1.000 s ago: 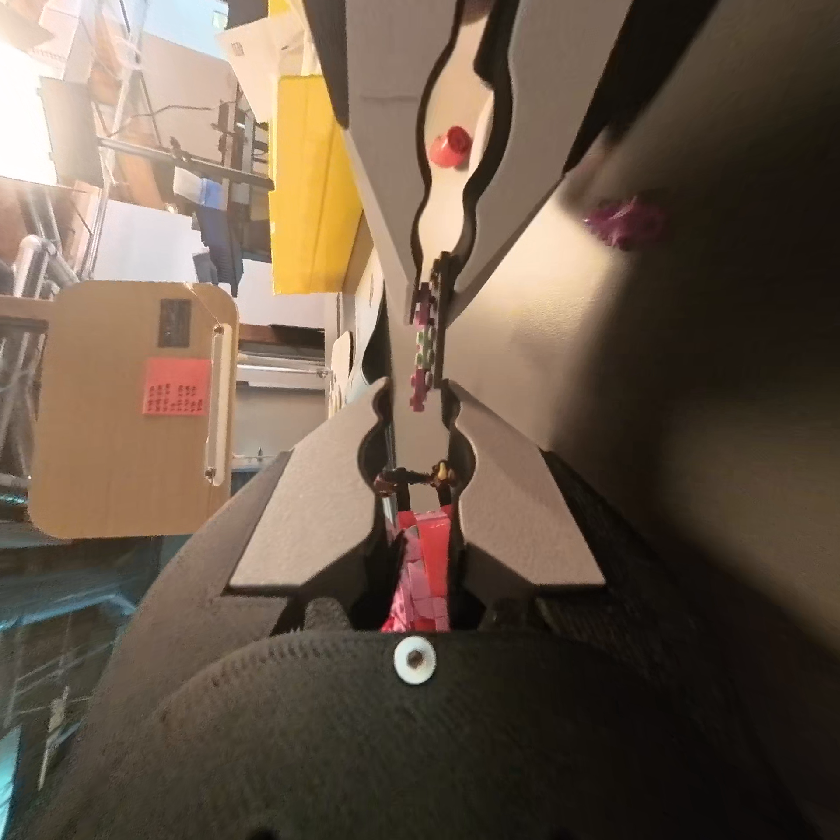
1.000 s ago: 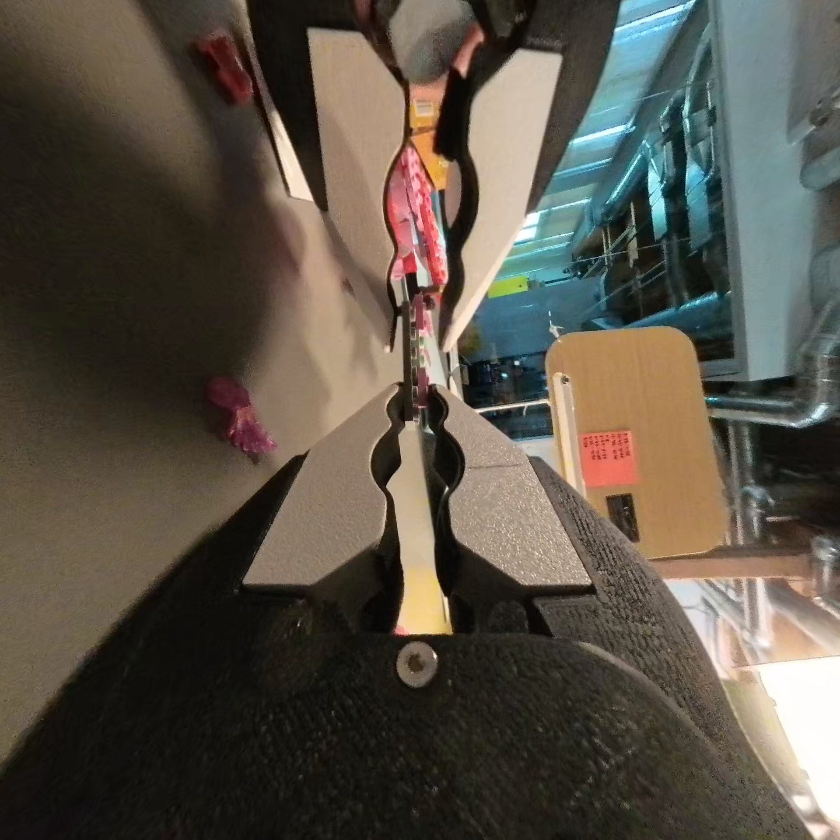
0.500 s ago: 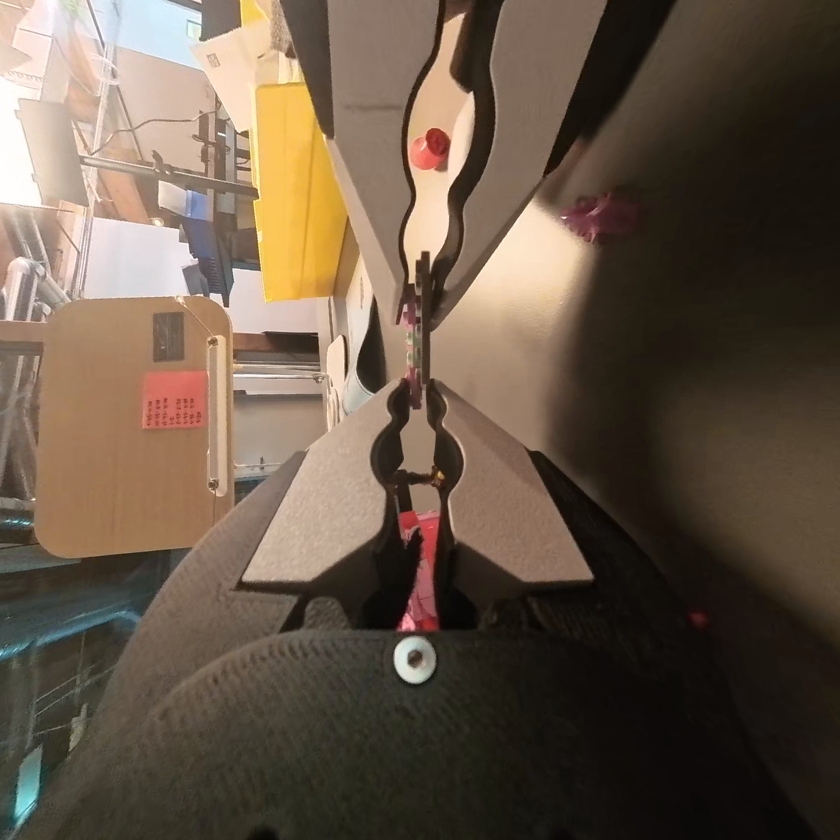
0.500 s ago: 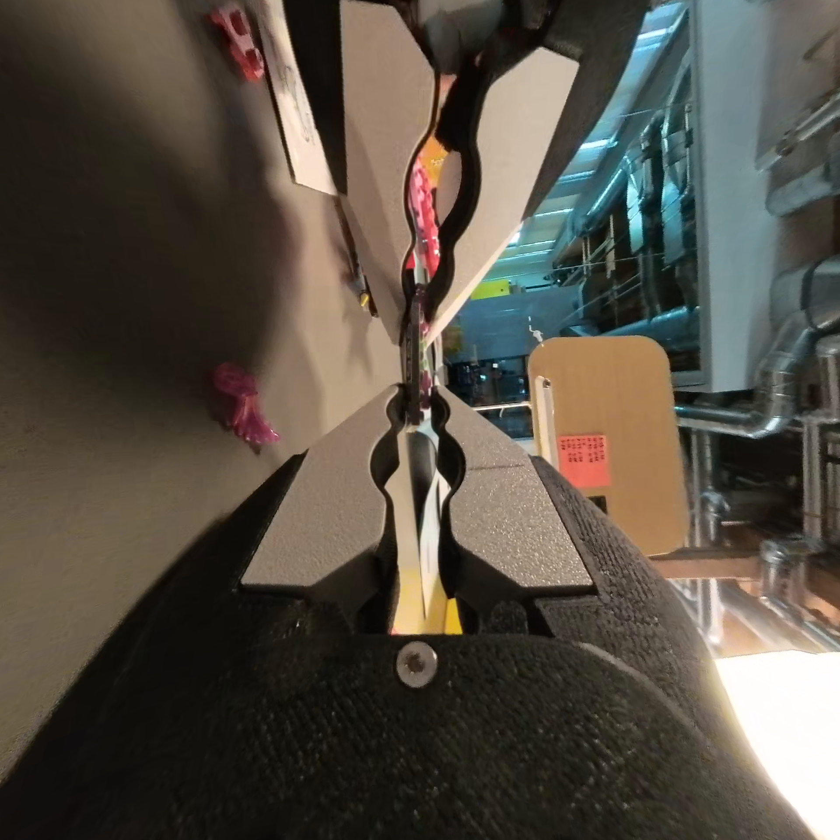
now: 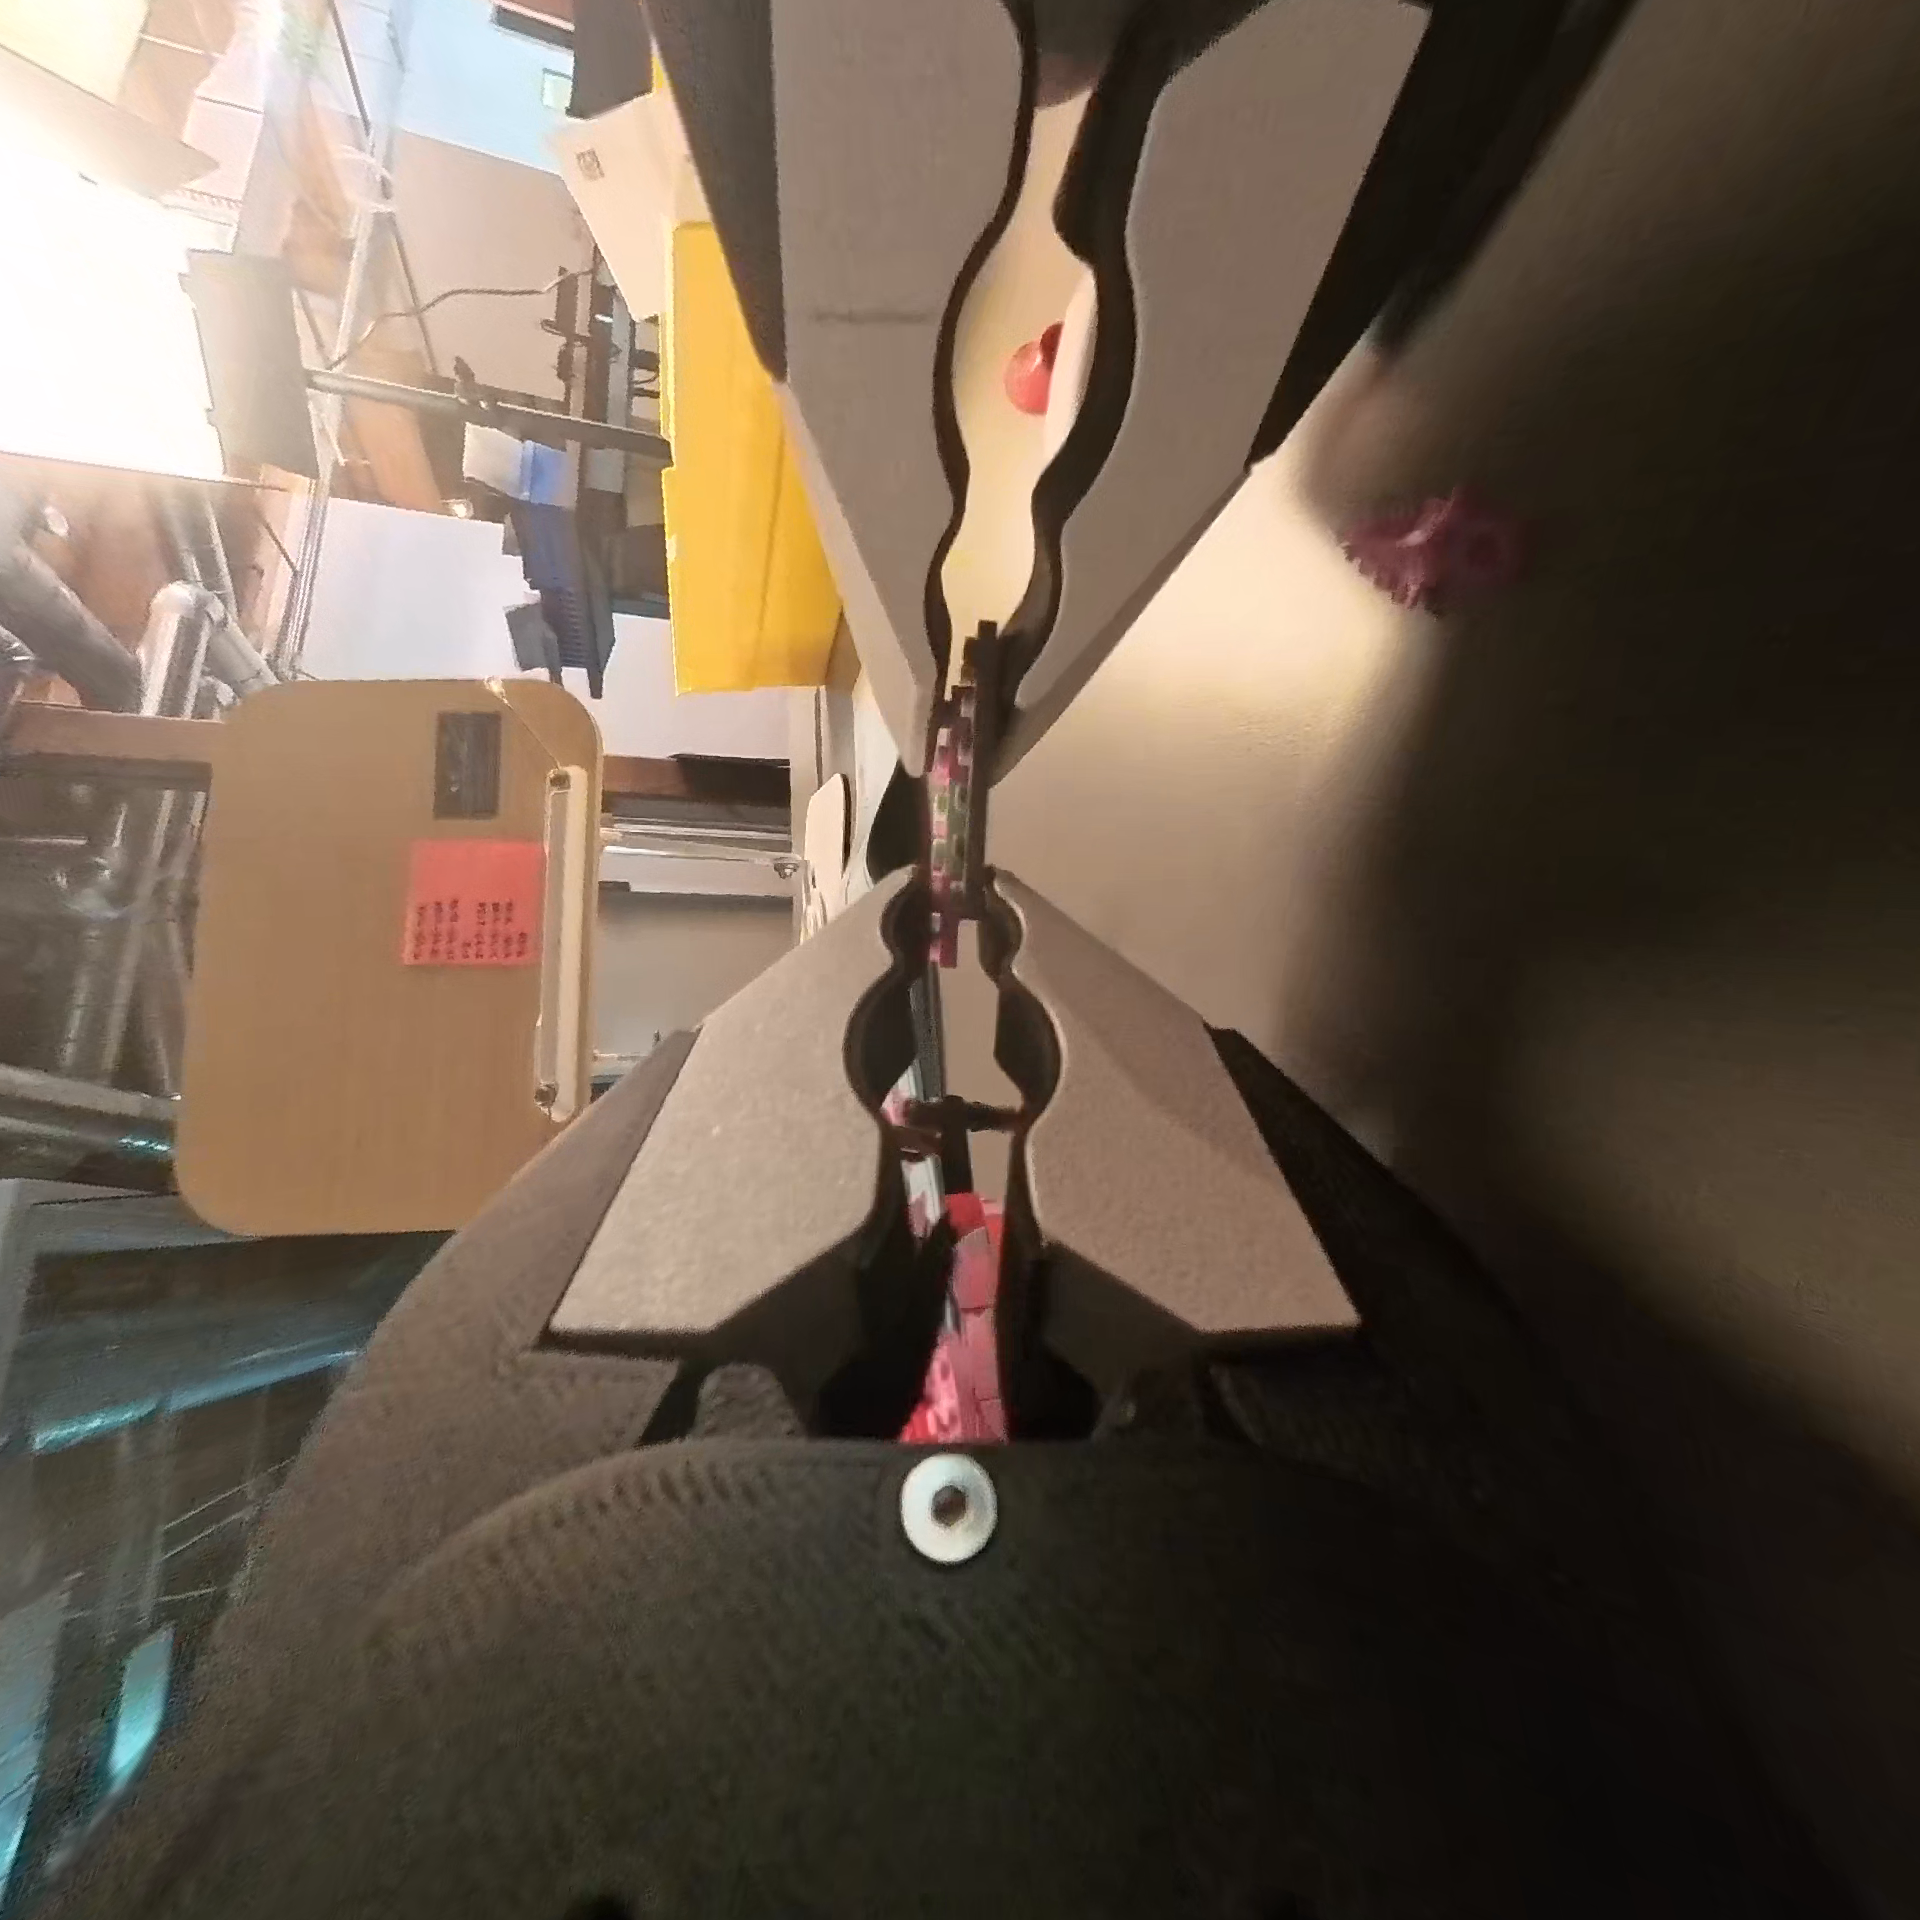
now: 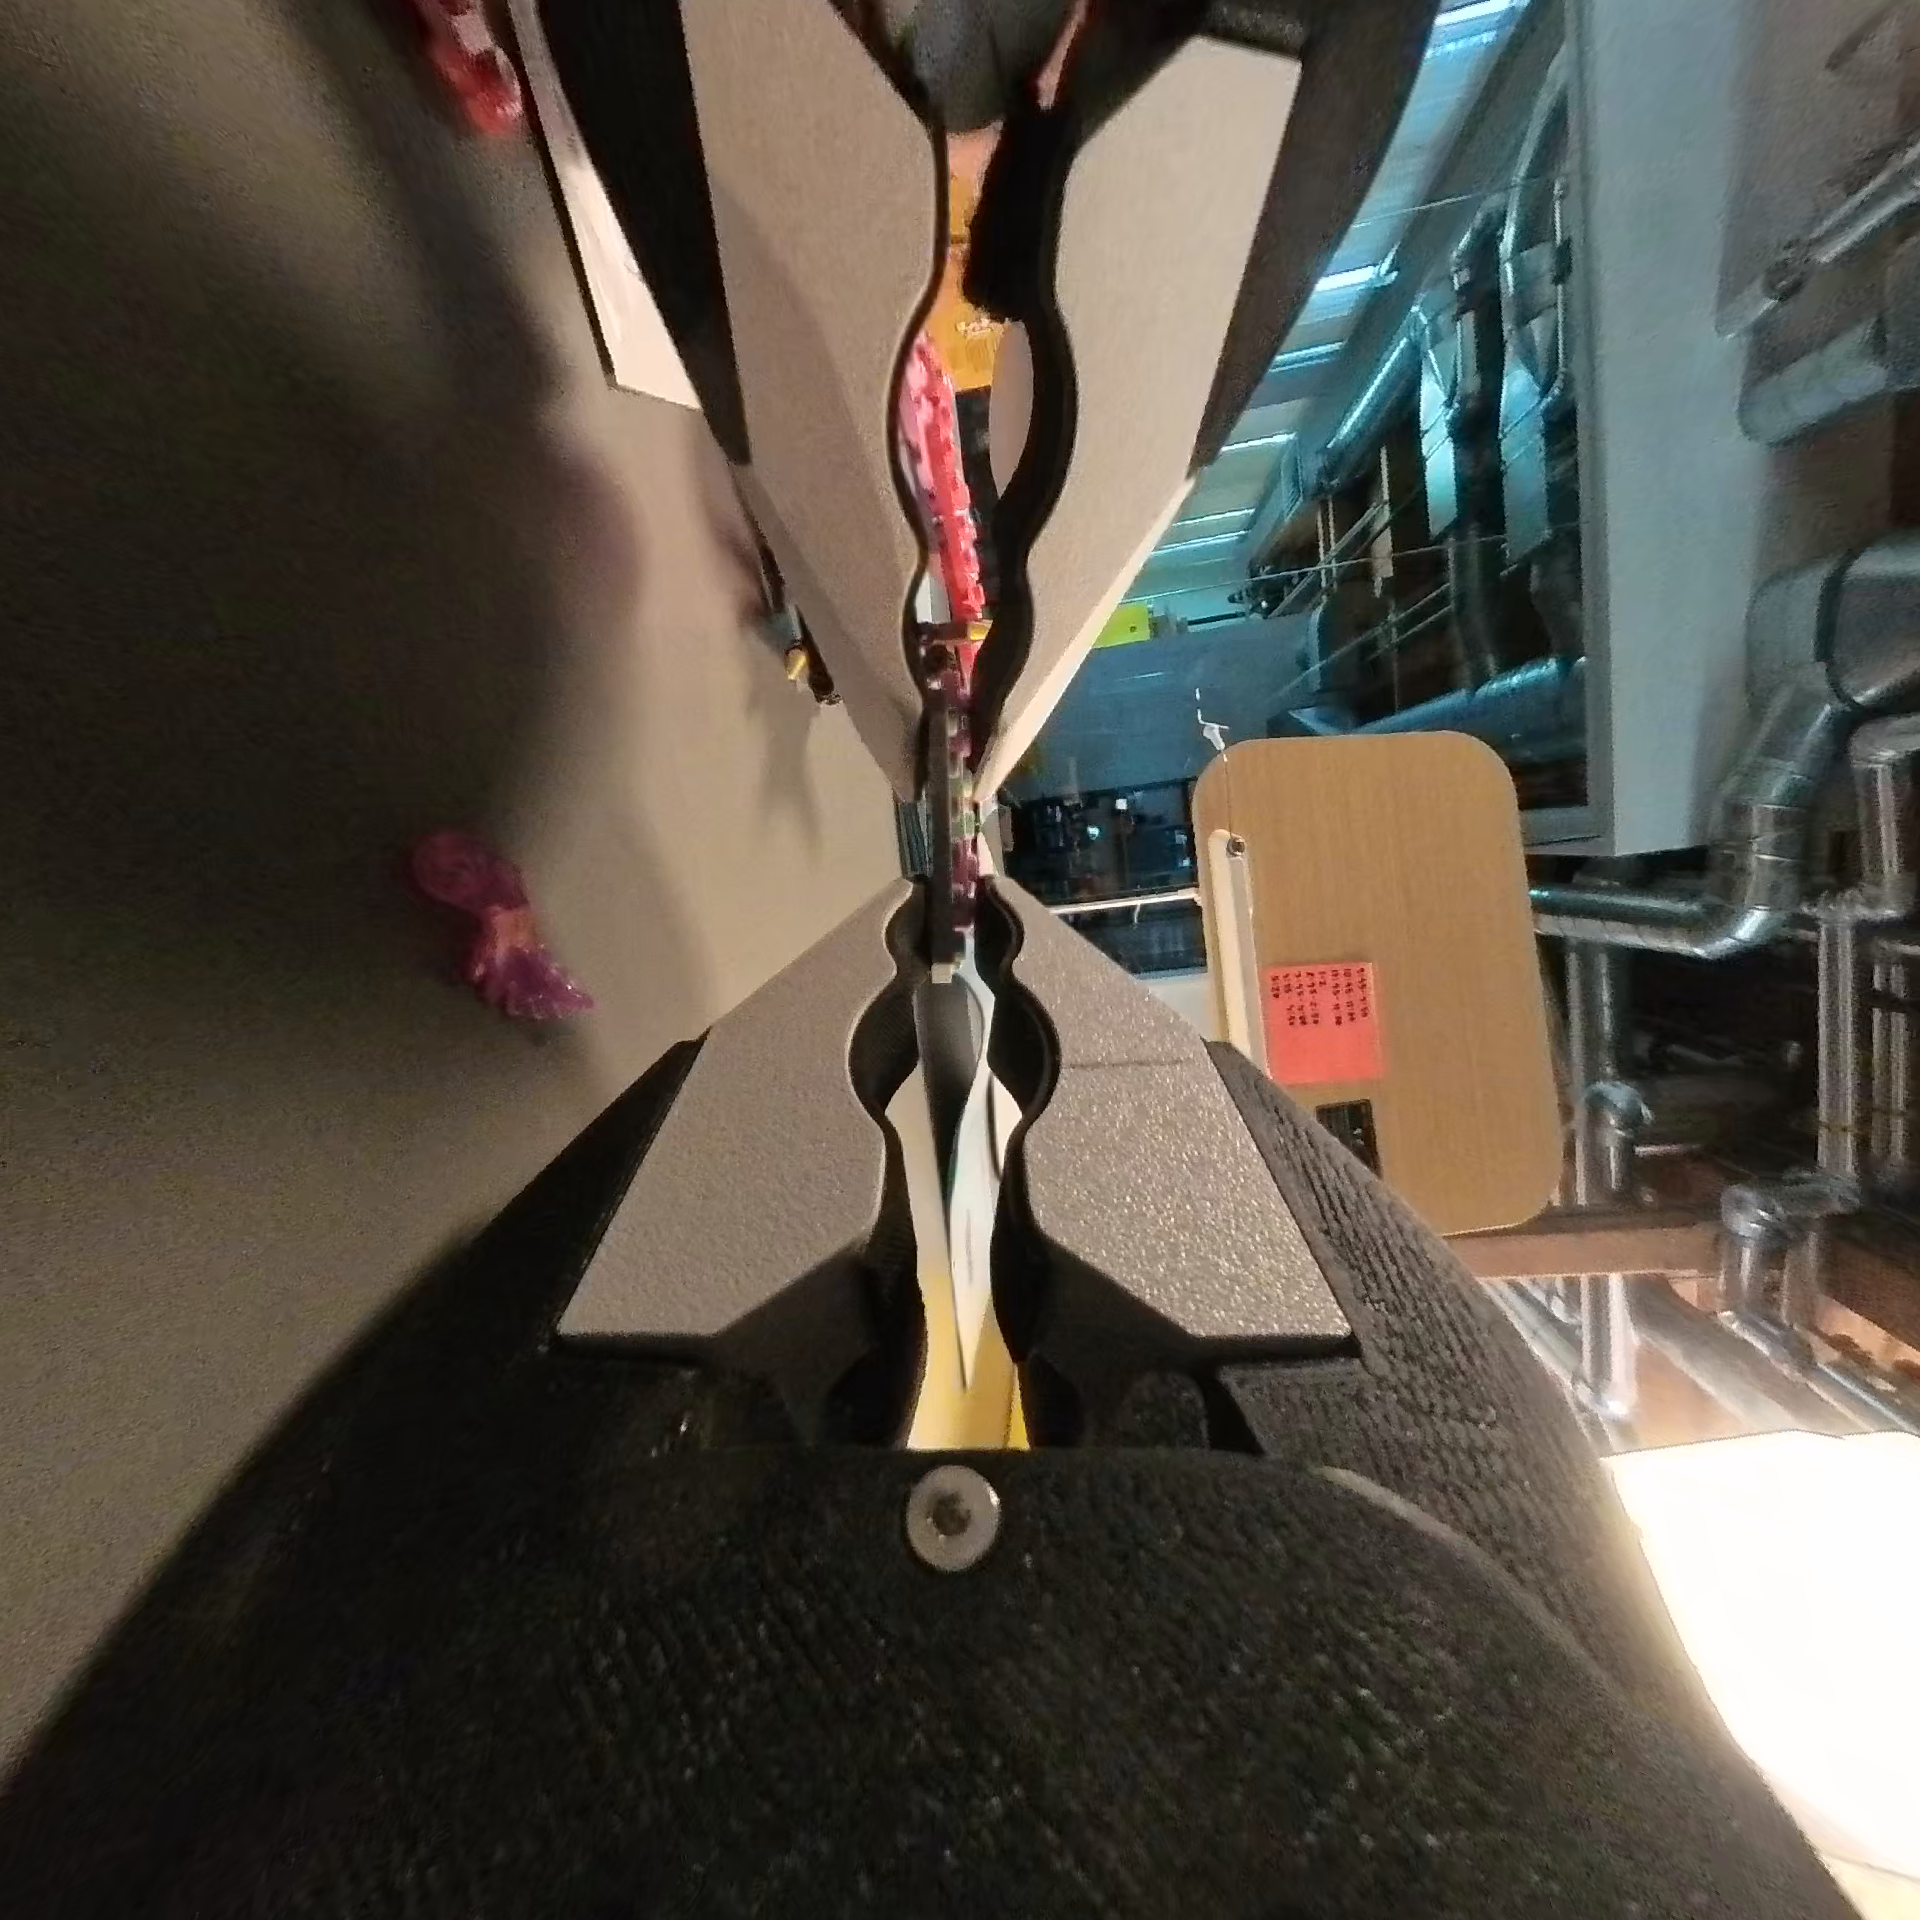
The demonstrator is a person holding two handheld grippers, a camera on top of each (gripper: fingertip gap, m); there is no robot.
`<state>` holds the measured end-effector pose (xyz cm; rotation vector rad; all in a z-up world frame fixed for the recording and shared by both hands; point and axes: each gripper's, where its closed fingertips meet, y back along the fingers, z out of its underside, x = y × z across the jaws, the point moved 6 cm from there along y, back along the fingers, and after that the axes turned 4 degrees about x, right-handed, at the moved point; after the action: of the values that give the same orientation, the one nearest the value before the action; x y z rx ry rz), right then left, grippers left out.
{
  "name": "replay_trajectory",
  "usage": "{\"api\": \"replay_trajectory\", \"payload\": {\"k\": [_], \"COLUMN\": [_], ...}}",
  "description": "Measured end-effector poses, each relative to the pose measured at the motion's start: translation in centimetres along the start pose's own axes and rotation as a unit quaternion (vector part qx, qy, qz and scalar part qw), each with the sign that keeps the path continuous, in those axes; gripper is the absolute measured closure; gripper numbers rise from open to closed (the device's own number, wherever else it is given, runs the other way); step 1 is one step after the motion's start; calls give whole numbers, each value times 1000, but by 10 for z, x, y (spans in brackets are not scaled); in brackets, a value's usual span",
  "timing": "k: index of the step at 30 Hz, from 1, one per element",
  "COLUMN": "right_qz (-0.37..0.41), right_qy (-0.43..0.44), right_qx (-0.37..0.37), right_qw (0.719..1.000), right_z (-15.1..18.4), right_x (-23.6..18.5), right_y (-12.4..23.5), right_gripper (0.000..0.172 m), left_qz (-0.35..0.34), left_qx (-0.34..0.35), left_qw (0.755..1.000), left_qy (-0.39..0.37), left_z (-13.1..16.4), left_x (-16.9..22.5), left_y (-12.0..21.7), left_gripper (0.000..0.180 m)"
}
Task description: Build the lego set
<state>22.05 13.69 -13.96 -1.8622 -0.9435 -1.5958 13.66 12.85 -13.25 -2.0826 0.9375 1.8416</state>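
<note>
Black, pink-studded toy plate is pinched from opposite ends by my left gripper and right gripper; I judge squeezing evenly, without twisting, best.

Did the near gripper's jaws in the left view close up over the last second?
Yes. The left gripper was open; its fingers now pinch the studded strip.

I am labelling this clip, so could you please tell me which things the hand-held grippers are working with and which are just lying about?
In use:
left hand-held gripper and right hand-held gripper, tip to tip, each shut on one end of the thin studded plate.

Lying about:
purple piece, red piece, white card, wooden board.
</note>
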Motion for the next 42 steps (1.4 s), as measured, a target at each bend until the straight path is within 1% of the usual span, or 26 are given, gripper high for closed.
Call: {"api": "replay_trajectory", "payload": {"k": [5,12,16,21,25,27,30,32,33,35,36,39,42], "right_qz": [2,20,0,-14,-19,-25,-11,-1,3,3,0,-9,-17], "right_qy": [6,33,-9,6,-6,-48,-138,-175,-188,-212,-224,-253,-250], "right_qx": [-7,0,6,-8,-4,10,63,88,103,140,158,203,206], "right_qw": [1000,999,1000,1000,1000,998,988,981,977,967,962,946,946], "right_z": [1,-2,-2,-3,-2,-1,-1,0,-1,-7,-10,-20,-21], "right_x": [-2,-2,0,-3,-3,-1,10,17,20,24,26,29,27], "right_y": [-1,-1,-1,-1,-2,-2,3,6,8,13,16,25,26], "right_gripper": [166,164,166,167,166,166,164,144,136,126,123,124,133], "left_qz": [11,5,1,4,11,13,2,-1,4,16,29,71,87], "left_qx": [-12,-16,-16,-26,-25,-21,-9,8,27,77,103,158,179], "left_qw": [1000,1000,1000,999,999,999,1000,998,996,990,985,969,961], "left_qy": [2,7,-11,-45,-36,-23,24,60,82,121,135,178,193], "left_z": [-1,-2,-3,-2,-1,-1,-2,1,1,0,-1,-8,-12], "left_x": [1,-1,-1,4,4,2,-8,-14,-16,-20,-20,-19,-17], "left_y": [-2,-3,-2,-3,-3,-2,2,6,9,16,20,26,27], "left_gripper": [174,174,174,174,174,173,173,173,173,173,174,174,174]}}
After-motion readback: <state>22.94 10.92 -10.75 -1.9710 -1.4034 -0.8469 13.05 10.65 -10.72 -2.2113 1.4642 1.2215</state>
